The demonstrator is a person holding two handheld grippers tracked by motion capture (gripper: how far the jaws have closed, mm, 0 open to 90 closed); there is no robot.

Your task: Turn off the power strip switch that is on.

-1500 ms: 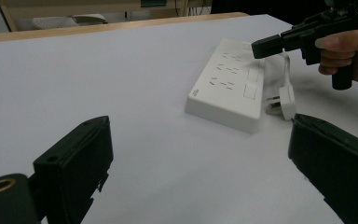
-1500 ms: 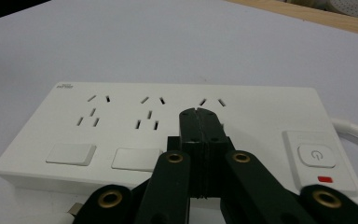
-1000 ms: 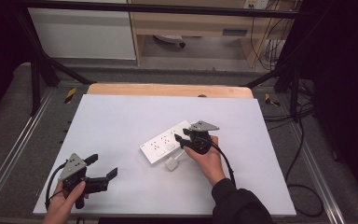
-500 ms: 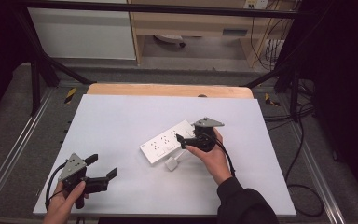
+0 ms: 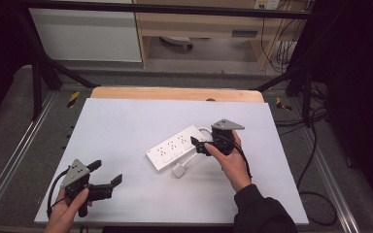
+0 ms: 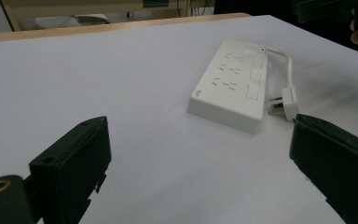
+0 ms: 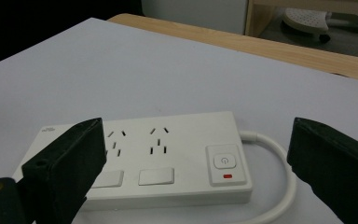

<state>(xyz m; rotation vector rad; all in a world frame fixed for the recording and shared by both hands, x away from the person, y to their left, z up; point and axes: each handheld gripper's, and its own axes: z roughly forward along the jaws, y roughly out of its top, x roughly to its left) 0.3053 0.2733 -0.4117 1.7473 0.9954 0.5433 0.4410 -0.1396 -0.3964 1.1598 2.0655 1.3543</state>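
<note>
With its jaws just opened wide and empty, the right hand-held gripper (image 5: 197, 144) hovers at the switch end of the white power strip (image 5: 177, 147) lying mid-surface, its plug (image 5: 178, 170) loose beside it, so the next move is probably grasping that plug, while the left hand-held gripper (image 5: 106, 174) waits open near the front-left corner.

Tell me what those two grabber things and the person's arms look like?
Each is a black handheld tool with two blocky black jaws. The left gripper and right gripper both carry a grey three-cornered plate on top and trail a black cable. The right arm wears a dark sleeve.
</note>
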